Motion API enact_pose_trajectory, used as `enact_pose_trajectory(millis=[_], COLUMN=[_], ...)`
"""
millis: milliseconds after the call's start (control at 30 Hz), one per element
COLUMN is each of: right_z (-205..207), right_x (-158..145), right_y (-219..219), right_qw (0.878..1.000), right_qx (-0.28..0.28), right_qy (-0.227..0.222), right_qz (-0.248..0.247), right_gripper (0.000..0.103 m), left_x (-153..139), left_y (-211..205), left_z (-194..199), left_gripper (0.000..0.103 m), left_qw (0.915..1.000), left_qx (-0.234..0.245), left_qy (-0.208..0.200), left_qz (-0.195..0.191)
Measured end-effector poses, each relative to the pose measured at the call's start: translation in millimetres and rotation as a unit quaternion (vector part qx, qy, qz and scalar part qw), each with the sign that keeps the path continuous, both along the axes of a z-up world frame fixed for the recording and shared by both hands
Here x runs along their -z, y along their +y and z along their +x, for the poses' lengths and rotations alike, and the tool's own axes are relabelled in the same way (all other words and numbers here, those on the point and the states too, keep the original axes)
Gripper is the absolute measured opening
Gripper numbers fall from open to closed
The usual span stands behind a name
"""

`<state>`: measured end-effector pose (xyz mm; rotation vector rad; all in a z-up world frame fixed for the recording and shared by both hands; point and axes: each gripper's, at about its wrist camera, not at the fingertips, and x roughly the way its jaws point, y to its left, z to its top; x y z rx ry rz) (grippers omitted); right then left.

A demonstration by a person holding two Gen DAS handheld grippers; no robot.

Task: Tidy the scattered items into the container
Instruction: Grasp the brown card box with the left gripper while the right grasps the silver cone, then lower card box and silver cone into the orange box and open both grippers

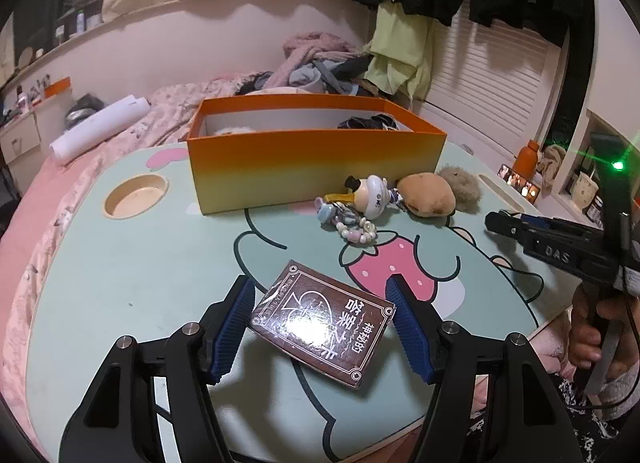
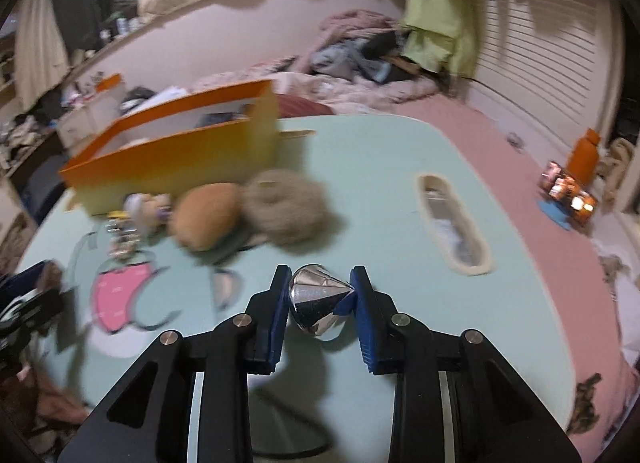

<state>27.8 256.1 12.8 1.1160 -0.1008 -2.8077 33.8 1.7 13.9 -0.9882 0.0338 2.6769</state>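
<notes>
My left gripper (image 1: 320, 283) is shut on a brown card box (image 1: 320, 323) with white lettering, held slantwise between the blue pads above the mint-green cartoon table (image 1: 140, 263). My right gripper (image 2: 320, 273) is shut on a shiny silver faceted cone (image 2: 316, 303) just over the table (image 2: 380, 183); in the left wrist view it shows as a black gripper (image 1: 494, 223) at the right. The orange box (image 1: 316, 151) stands open at the back of the table, with dark items inside. Before it lie a small figurine (image 1: 372, 195), a bead bracelet (image 1: 356, 229), a brown plush (image 1: 426, 195) and a grey fluffy ball (image 1: 460, 183).
The table has a round cup recess (image 1: 136, 195) at the left and a long slot (image 2: 452, 223) at the right. It stands on a pink bed with a paper roll (image 1: 100, 123) and a heap of clothes (image 1: 320, 63). An orange bottle (image 2: 584, 155) stands beyond the bed at the right.
</notes>
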Motion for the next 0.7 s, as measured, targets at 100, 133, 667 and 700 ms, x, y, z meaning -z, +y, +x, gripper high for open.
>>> enact_pose_trajectory(millis=[100, 133, 667, 700], right_z=[9.8, 12.3, -14.7, -18.6], right_x=[-12.2, -15.6, -66.6, -70.3], right_y=[-20.8, -26.4, -102.4, -104.8], right_qw=[0.999, 0.998, 0.987, 0.986], right_qx=[-0.044, -0.057, -0.121, -0.12], right_qy=[0.029, 0.036, 0.102, 0.107], right_qz=[-0.012, -0.017, 0.033, 0.037], right_gripper=[0.031, 0.031, 0.032, 0.032], left_x=[-2.6, -3.7, -59.5, -63.0], left_y=[0.3, 0.2, -14.8, -16.1], left_z=[1.0, 1.6, -43.0, -49.0], left_gripper=[0.067, 0.067, 0.067, 0.067], left_qw=[1.0, 1.0, 0.9985, 0.9984], left_qx=[0.001, 0.002, -0.022, -0.027], left_qy=[0.006, 0.007, 0.044, 0.045], left_qz=[-0.001, 0.0, 0.024, 0.023])
